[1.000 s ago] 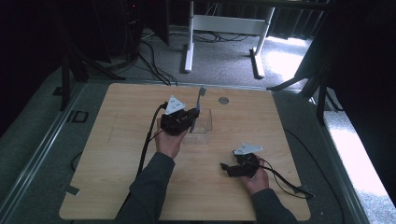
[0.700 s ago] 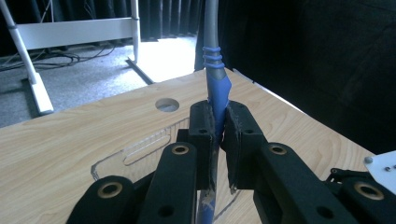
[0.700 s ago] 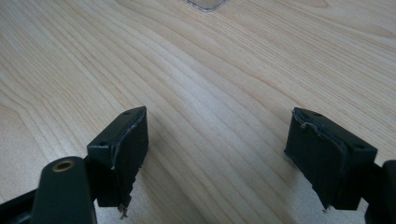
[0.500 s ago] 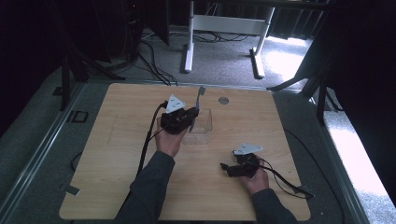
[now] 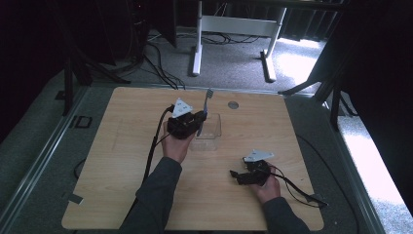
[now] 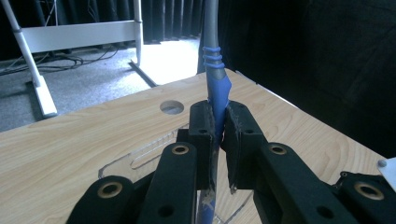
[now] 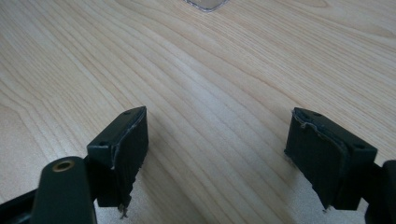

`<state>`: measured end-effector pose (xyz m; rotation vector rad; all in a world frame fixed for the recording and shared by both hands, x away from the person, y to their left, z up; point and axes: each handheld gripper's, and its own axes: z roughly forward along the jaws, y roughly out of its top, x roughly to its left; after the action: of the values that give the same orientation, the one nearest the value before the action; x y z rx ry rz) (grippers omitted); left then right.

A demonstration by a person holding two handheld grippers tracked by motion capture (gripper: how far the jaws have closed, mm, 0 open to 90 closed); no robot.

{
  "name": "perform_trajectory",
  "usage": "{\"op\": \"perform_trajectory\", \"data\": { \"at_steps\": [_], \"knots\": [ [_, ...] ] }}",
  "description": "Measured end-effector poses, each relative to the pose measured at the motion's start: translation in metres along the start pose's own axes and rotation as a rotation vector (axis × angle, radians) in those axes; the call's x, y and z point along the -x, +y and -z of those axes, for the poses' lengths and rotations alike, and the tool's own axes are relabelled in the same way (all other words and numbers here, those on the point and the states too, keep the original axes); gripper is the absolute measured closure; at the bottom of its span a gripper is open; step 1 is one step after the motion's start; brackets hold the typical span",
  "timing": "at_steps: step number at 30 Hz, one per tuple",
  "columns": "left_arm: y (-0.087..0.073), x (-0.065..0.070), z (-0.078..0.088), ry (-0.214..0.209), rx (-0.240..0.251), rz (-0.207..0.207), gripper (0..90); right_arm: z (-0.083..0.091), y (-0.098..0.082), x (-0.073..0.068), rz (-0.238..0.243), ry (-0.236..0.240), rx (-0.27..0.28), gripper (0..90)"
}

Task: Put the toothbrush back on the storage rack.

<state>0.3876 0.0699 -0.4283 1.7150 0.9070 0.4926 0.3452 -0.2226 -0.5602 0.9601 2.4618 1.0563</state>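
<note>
My left gripper (image 5: 198, 122) (image 6: 217, 135) is shut on a toothbrush (image 5: 206, 105) (image 6: 214, 79) with a blue grip and a grey upper handle. The brush stands nearly upright, its head pointing to the far side of the table. Right beside the jaws lies a clear plastic tray (image 5: 210, 132) (image 6: 140, 156), partly under the gripper. My right gripper (image 5: 234, 174) (image 7: 217, 163) rests low over the wooden table (image 5: 122, 161) at the front right, jaws wide open with bare wood between them. A corner of the clear tray (image 7: 205, 4) peeks in at the top of the right gripper view.
A round hole (image 5: 233, 105) (image 6: 171, 107) sits in the tabletop near its far edge. Cables trail from both grippers across the wood. Beyond the table stand a white desk frame (image 5: 234, 29) and dark curtains; the floor is grey carpet.
</note>
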Motion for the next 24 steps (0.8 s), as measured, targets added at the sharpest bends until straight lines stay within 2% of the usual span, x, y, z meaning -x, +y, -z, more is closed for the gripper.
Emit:
{"op": "perform_trajectory", "data": {
  "at_steps": [12, 24],
  "knots": [
    [-0.003, -0.005, -0.004, 0.001, -0.001, -0.008, 81.9, 0.000, 0.000, 0.000, 0.000, 0.001, -0.001, 20.6],
    [-0.008, -0.010, -0.011, 0.006, -0.026, -0.009, 81.8, 0.000, 0.000, 0.000, 0.002, -0.001, -0.001, 20.6]
  ]
}}
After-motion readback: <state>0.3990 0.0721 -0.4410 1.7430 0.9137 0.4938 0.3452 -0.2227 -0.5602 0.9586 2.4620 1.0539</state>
